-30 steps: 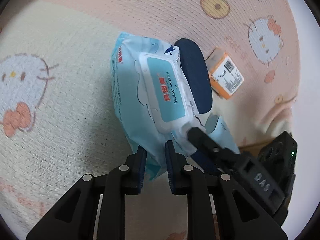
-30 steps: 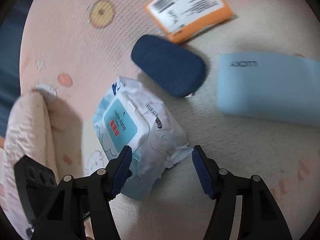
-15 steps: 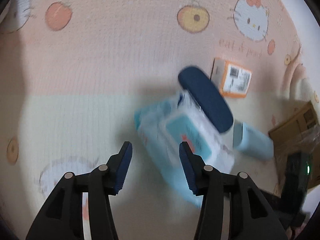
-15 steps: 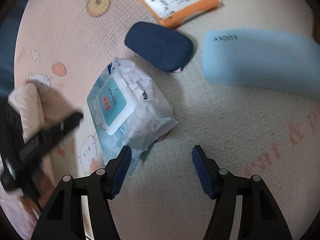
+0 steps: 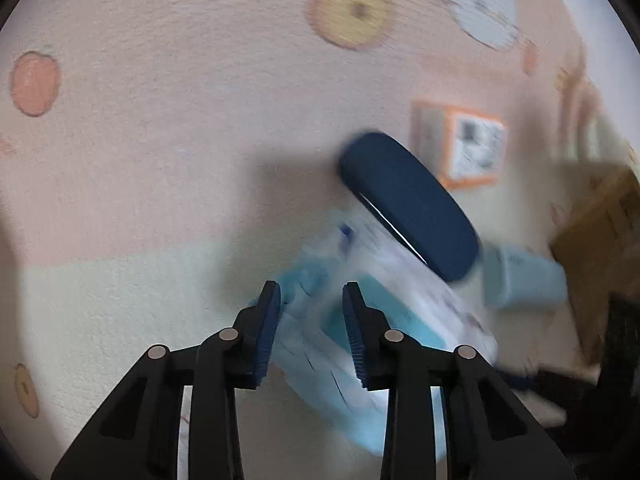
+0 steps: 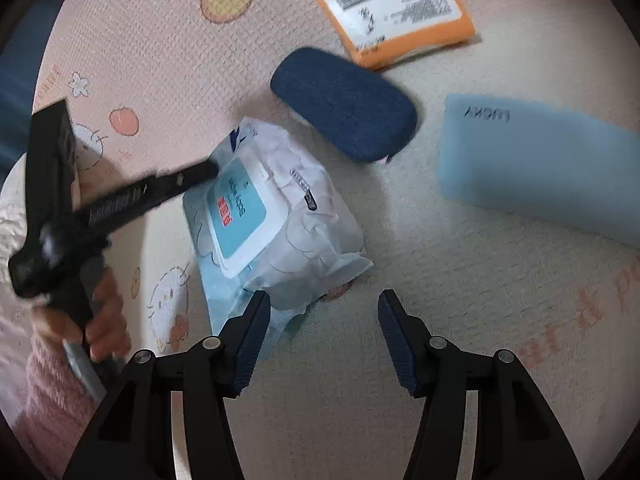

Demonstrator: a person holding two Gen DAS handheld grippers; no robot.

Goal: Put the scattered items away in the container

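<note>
A white and light-blue pack of baby wipes (image 6: 280, 220) lies on the mat. In the blurred left wrist view the wipes pack (image 5: 360, 320) has a corner showing between the closing jaws of my left gripper (image 5: 312, 296); the pads do not visibly press it. From the right wrist view one of the left gripper's fingers (image 6: 200, 170) reaches over the pack's lid. My right gripper (image 6: 324, 300) is closing too. It hovers over bare mat, with the pack's near corner beside its left finger. A dark blue case (image 6: 344, 104) lies just behind the pack.
An orange packet (image 6: 400, 8) lies beyond the case and a light-blue box marked LUCKY (image 6: 540, 160) at the right. A brown cardboard box (image 5: 600, 240) stands at the right edge of the left wrist view. A hand (image 6: 100, 320) holds the left gripper's handle.
My left gripper let go of the pack's edge, swung away with wide jaws, then came back over the pack with narrower jaws. The right gripper's jaws narrowed slightly.
</note>
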